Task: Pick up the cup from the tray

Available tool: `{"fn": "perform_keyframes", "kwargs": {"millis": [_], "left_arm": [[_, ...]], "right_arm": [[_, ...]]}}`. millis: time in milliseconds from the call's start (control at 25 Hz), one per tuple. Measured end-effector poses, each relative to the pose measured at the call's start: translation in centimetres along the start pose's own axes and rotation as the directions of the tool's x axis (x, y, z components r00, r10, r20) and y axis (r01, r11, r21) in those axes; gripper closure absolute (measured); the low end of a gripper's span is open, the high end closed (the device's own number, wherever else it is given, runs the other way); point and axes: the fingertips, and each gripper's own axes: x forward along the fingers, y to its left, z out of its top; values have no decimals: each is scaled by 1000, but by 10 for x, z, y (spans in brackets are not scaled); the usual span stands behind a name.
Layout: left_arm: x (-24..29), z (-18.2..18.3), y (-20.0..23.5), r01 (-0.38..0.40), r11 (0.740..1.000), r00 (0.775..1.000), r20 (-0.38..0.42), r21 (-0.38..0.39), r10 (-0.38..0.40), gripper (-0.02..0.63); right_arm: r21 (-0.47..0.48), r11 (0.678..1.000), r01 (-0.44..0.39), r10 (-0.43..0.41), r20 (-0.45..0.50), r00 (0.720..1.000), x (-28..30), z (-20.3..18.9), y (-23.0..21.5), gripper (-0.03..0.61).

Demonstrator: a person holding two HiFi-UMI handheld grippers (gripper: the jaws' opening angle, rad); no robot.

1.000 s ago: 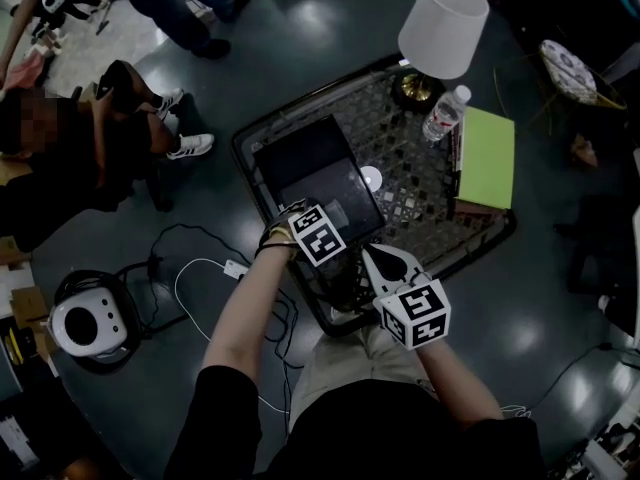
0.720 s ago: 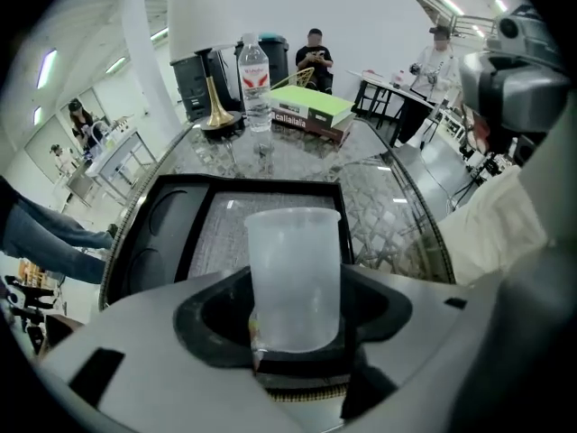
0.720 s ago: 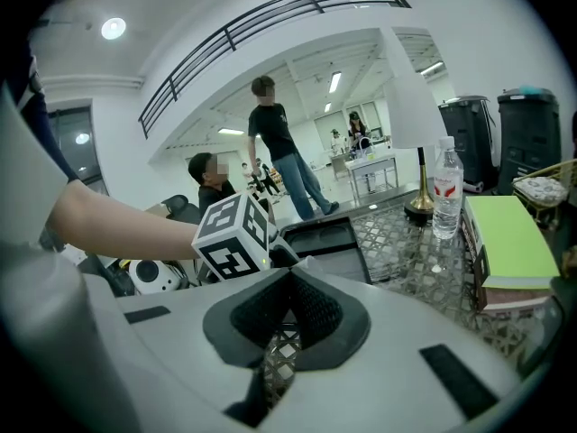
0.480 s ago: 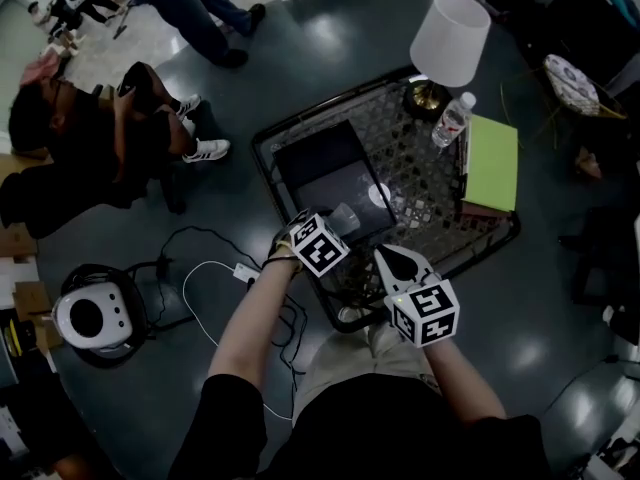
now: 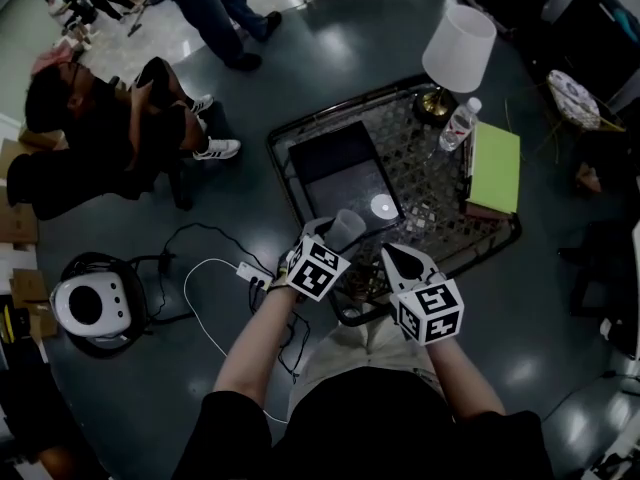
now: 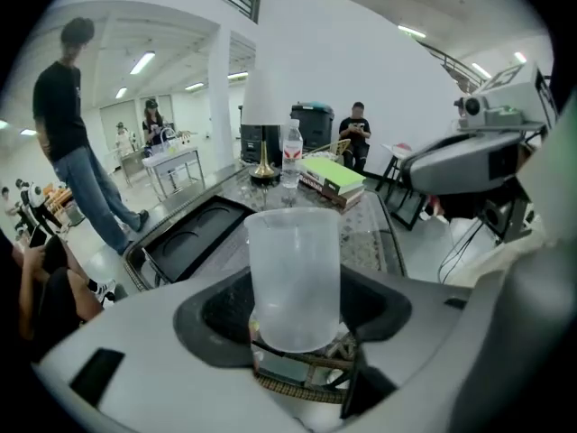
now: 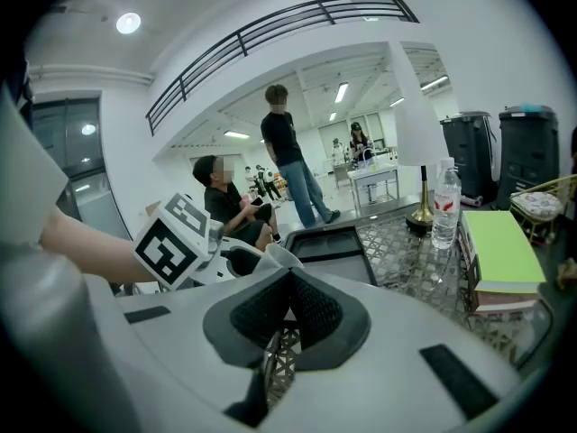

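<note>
dark glossy floor (image 5: 330, 48) surrounds a low table (image 5: 430, 183) with a lattice-patterned top and a raised rim. a black tray (image 5: 335, 163) occupies the left part of the table top. a small white disc (image 5: 384, 206) lies at the tray's right edge.

far side of the table:
- a lamp (image 5: 458, 34) with a white shade and a brass base
- a water bottle (image 5: 455, 125), upright, just beside the lamp base
- a green book (image 5: 496, 166), lying flat on top of another book, right of the bottle

left gripper (image 6: 296, 318): jaws closed on the lower part of the cup (image 6: 293, 273), one pad on each side. the cup is translucent, upright, mouth up. it is off the tray, held over the near rim of the table, with the tray beyond it and to its left. whether the cup base touches the rim cannot be determined.

right gripper (image 7: 288, 309): jaws brought together, nothing between them. it is positioned just right of the left gripper, over the near rim of the table, and points toward the table top. the two grippers are near each other but apart.

surroundings:
- a seated person (image 5: 90, 138) on the floor left of the table
- a standing person (image 5: 210, 8) further off
- a white round device (image 5: 92, 308) on the floor at the left
- a white cable (image 5: 200, 298) running across the floor between the device and the table
</note>
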Motion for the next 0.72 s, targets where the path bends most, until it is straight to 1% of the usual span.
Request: {"fn": "perform_keyframes", "kwargs": {"millis": [160, 320, 400, 480, 600, 720], "left_arm": [[-31, 9, -11, -18, 997, 994, 106, -79, 26, 330], [-58, 11, -28, -19, 991, 982, 185, -133, 43, 330], [-71, 12, -35, -26, 987, 972, 226, -161, 62, 330], [-83, 13, -41, -22, 977, 960, 267, -214, 80, 330], [-102, 8, -51, 8, 951, 947, 308, -310, 92, 330], [-119, 5, -61, 27, 929, 932, 346, -368, 110, 330]], "right_arm": [[-12, 1000, 2, -2, 2, 1000, -4, -2, 8, 568], [-22, 1000, -1, 1, 16, 1000, -9, -2, 18, 568], [-31, 1000, -5, 5, 24, 1000, -12, -2, 24, 568], [-37, 999, -9, 11, 33, 999, -16, -1, 29, 568], [-40, 999, -18, 20, 40, 999, -20, -2, 39, 568], [-45, 999, -26, 28, 46, 999, -24, -4, 48, 568]]}}
